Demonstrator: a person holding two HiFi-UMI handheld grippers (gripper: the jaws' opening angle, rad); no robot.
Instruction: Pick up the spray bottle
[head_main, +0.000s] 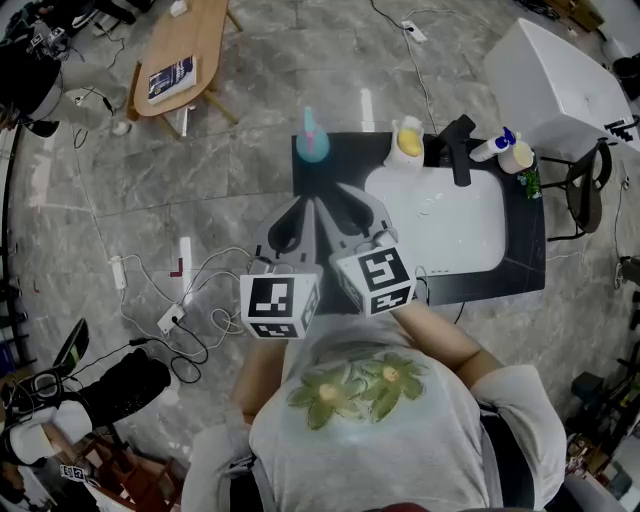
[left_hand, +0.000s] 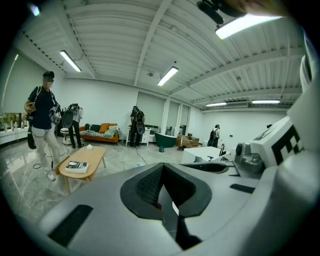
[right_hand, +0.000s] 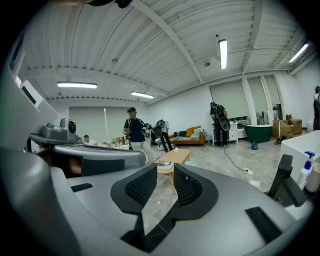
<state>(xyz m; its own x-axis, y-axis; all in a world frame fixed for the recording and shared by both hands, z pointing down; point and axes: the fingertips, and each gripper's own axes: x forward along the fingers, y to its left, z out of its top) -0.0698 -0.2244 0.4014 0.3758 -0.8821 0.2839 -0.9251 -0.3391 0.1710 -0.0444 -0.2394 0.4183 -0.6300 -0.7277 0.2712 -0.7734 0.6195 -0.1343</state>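
Note:
The spray bottle (head_main: 495, 146) is white with a blue head and lies at the far right of the black table (head_main: 525, 250), beside a black faucet (head_main: 460, 150). It also shows at the right edge of the right gripper view, as the spray bottle (right_hand: 306, 170). Both grippers are held close to my chest at the table's near left corner, well short of the bottle. My left gripper (head_main: 298, 208) (left_hand: 162, 167) has its tips together and holds nothing. My right gripper (head_main: 345, 195) (right_hand: 162, 167) shows a narrow gap between its pads and is empty.
A white basin (head_main: 440, 225) fills the table's middle. A teal bottle (head_main: 312, 140) and a yellow container (head_main: 409, 138) stand along the far edge, and another bottle (head_main: 517, 157) is by the sprayer. Cables (head_main: 190, 300) cross the floor at left. People stand far off beyond a wooden table (left_hand: 82, 160).

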